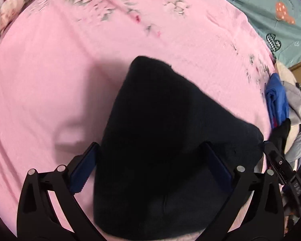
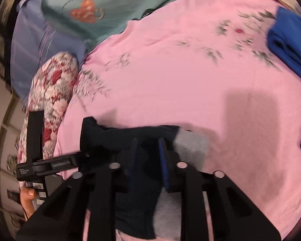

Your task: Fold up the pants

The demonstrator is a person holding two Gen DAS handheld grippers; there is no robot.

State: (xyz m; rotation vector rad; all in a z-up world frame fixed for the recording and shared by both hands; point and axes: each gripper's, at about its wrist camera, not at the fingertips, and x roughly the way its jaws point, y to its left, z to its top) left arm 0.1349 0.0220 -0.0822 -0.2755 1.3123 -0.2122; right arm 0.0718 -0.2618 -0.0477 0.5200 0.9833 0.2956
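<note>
Two handheld grippers work over the dark navy fabric pants [image 1: 170, 132], which lie bunched on the pink floral bedsheet [image 1: 50, 80], near the sheet's edge closest to the person. Judging by the compact heap, some folding seems done, yet the bundle is uneven and a final fold and smoothing appear left. The left gripper [image 1: 150, 166] points steeply down over the pants with its jaws spread wide; cloth fills the gap, but whether the pads press it cannot be told. The right gripper [image 2: 148, 158] tilts down at a slant, its jaws drawn close together and clenched on a fold of the pants where a grey lining [image 2: 190, 146] shows. A stack of blue folded cloth [image 2: 291, 44] sits at the sheet's far side, well apart from the pants.
</note>
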